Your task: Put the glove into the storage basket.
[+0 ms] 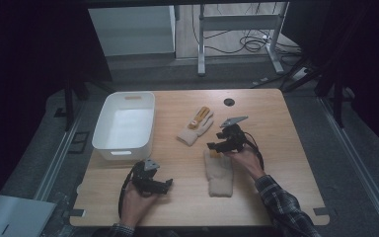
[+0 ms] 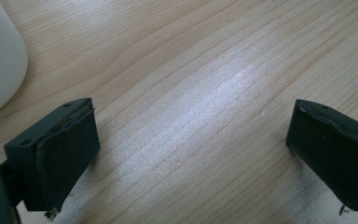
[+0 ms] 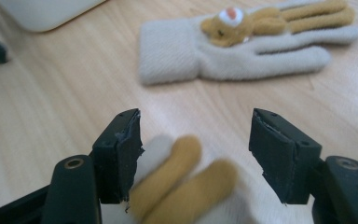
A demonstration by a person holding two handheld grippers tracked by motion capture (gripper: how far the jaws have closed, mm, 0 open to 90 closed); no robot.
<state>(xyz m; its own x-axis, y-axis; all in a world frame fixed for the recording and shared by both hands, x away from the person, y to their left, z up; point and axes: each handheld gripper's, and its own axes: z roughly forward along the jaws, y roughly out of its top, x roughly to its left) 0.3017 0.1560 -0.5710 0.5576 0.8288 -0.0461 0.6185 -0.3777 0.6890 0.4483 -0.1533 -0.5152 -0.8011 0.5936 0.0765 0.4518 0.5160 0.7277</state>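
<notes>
Two cream knit gloves with tan-orange fingers lie on the wooden table (image 1: 271,163). One glove (image 1: 196,126) lies mid-table, also visible as the far glove (image 3: 242,44) with a small bear figure on it. The near glove (image 1: 219,175) points its fingers away from me. My right gripper (image 1: 216,146) hovers over those fingers, its jaws open. In the right gripper view the near glove's fingers (image 3: 182,182) lie blurred below the right gripper (image 3: 195,123), close to the left pad. My left gripper (image 1: 166,183) rests low at the front left; in its own view the left gripper (image 2: 193,114) stands open over bare wood.
A white plastic bin (image 1: 123,126) stands at the table's left, its corner showing in the left gripper view (image 2: 0,60) and its edge in the right gripper view (image 3: 42,11). A dark round grommet (image 1: 229,101) sits near the far edge. Metal frame legs stand beyond the table.
</notes>
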